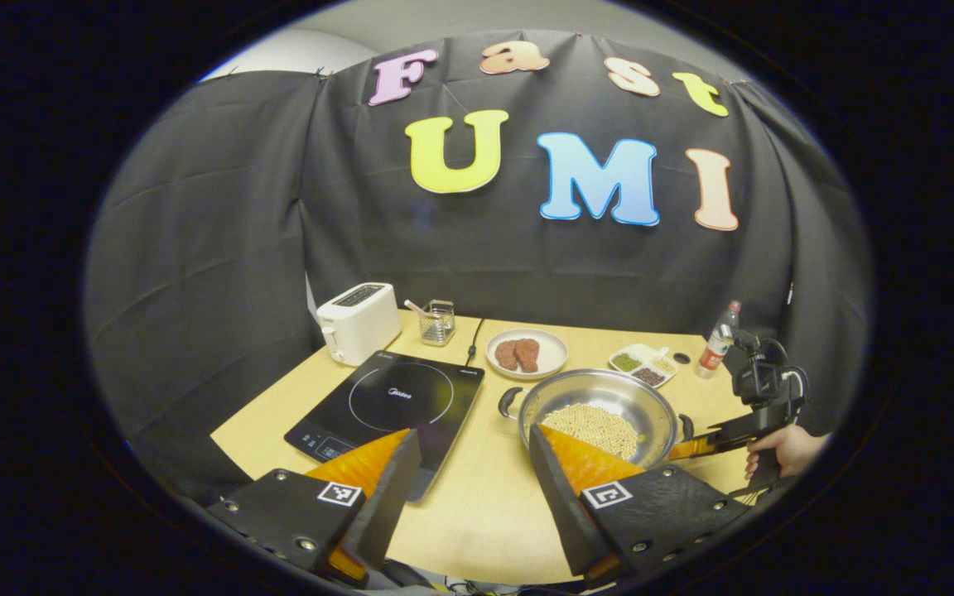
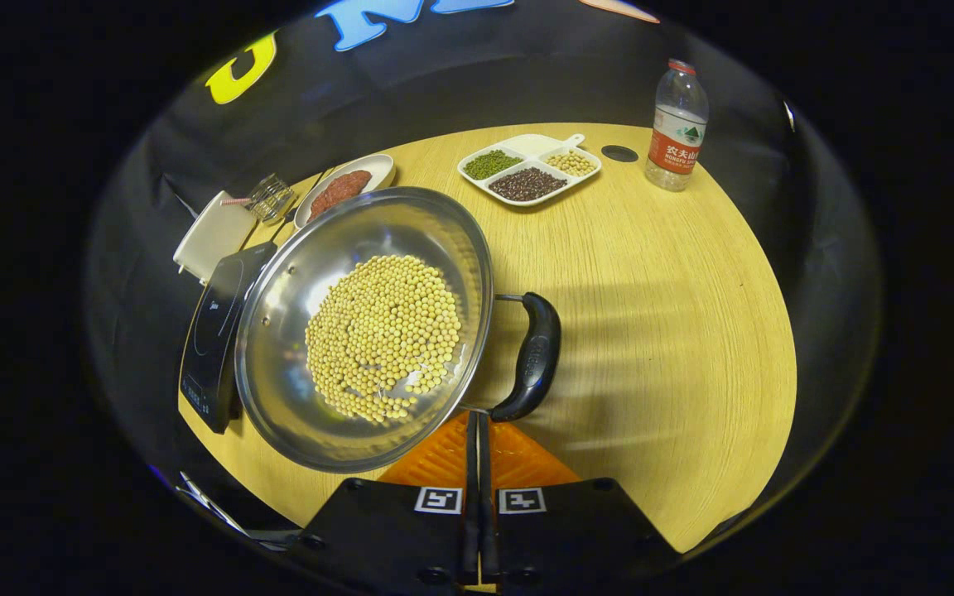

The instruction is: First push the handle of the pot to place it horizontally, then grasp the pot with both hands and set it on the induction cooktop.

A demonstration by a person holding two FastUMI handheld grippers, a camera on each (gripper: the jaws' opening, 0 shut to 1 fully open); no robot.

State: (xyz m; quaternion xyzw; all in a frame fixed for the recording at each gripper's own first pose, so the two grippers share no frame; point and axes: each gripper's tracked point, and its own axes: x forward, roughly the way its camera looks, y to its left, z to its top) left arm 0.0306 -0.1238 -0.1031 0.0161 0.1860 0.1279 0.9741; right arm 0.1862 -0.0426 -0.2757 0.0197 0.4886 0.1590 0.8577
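Note:
A steel pot (image 1: 564,393) holding soybeans (image 1: 593,426) stands on the wooden table, just right of the black induction cooktop (image 1: 394,401). My left gripper (image 1: 474,434) hovers open above the table's front, between cooktop and pot. In the right gripper view the pot (image 2: 303,273) has a black side handle (image 2: 537,352) on its right. My right gripper (image 2: 477,415) is shut with nothing between its fingers, its tips against the near end of that handle. The left gripper view shows the right gripper (image 1: 682,450), held by a hand (image 1: 787,447), at the pot's right handle (image 1: 685,426).
Behind the cooktop (image 2: 216,331) stand a white toaster (image 1: 358,321) and a wire holder (image 1: 437,321). A plate of meat (image 1: 527,353), a divided dish of beans (image 2: 527,170) and a water bottle (image 2: 676,124) sit behind the pot. Bare table (image 2: 667,331) lies right of the handle.

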